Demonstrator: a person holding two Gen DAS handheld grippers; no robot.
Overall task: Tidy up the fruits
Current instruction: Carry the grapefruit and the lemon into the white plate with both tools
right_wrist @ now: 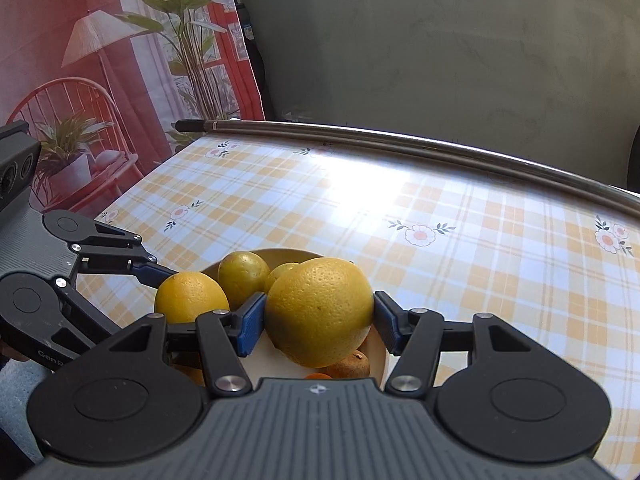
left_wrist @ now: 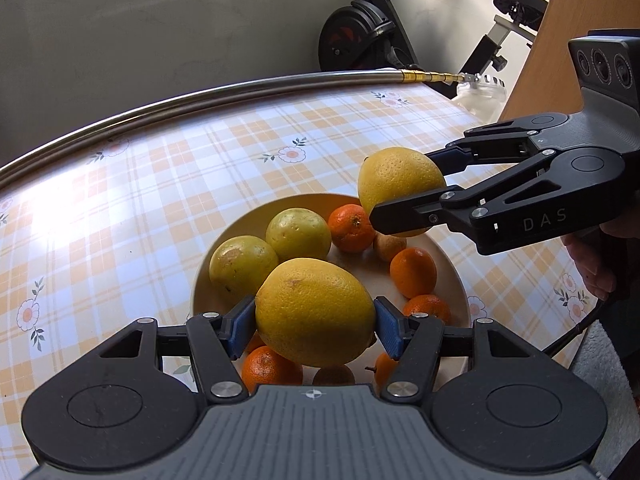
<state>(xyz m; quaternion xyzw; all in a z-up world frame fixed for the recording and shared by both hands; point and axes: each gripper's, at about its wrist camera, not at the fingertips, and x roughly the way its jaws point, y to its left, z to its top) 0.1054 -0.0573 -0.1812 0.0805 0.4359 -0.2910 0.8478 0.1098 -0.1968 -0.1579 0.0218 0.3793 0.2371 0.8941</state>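
Holding mandarins (left_wrist: 351, 228) & yellow fruit (left_wrist: 298, 234): bowl (left_wrist: 448, 276).

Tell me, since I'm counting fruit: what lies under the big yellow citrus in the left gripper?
Under the big yellow citrus: the cream bowl and parts of small orange mandarins. Anything directly beneath is covered.

The counter (left_wrist: 160, 168) is covered by an oilcloth (right_wrist: 460, 288) checked in orange, pale blue and white and printed with small flowers, and sunlight is thrown back in a bright glare from its far part. Along the far edge a long metal rod (left_wrist: 200, 98) is laid, ended in a brass-coloured fitting at one side and a dark tip at the other. A cream bowl (left_wrist: 452, 276) is set directly on the cloth near the front, and yellow and orange fruit is held in it.
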